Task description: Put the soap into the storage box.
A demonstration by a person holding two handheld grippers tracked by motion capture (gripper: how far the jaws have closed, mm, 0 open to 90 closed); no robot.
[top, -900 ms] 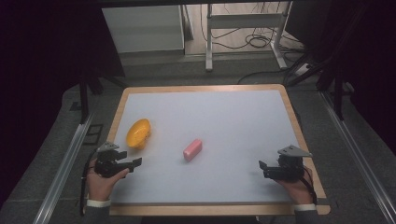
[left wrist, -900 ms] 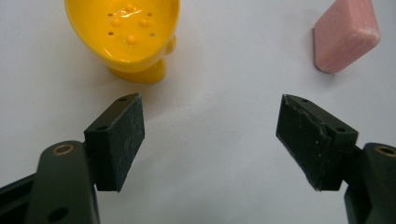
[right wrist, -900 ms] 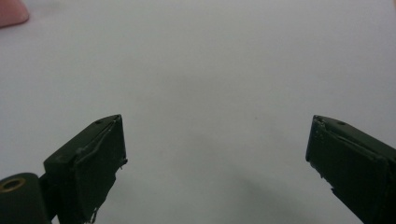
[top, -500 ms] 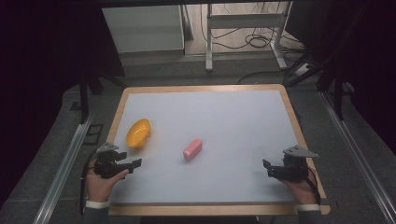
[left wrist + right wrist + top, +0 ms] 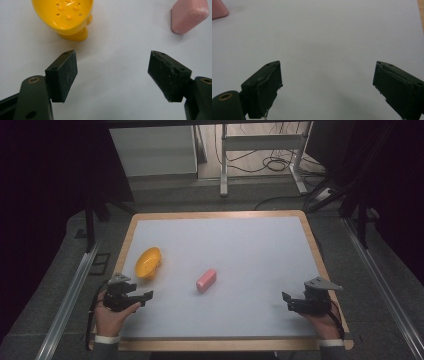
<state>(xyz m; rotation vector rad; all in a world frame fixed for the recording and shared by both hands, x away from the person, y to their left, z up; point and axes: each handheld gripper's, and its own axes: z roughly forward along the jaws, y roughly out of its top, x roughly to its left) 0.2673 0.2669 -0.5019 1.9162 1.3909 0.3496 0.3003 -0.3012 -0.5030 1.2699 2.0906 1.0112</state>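
Note:
A yellow perforated dish (image 5: 148, 262) lies at the left of the white table top (image 5: 240, 250), and a pink block (image 5: 206, 279) lies near the middle. My left gripper (image 5: 148, 295) rests low at the front left, just below the dish, jaws wide open and empty. In the left gripper view the dish (image 5: 65, 16) is ahead at upper left and the pink block (image 5: 189, 14) at upper right, with the left gripper (image 5: 112, 75) short of both. My right gripper (image 5: 285, 299) sits at the front right, open and empty. The right gripper view has the right gripper (image 5: 327, 87) over bare table, the pink block (image 5: 218, 10) at the far upper left corner.
A wooden rim (image 5: 315, 245) frames the table. Grey floor, metal rails (image 5: 70, 295) and a white desk frame (image 5: 260, 145) with cables lie beyond it. Dark curtains stand on both sides.
The right gripper has shifted slightly toward the right edge of the table. The left gripper, the dish and the block have kept still.

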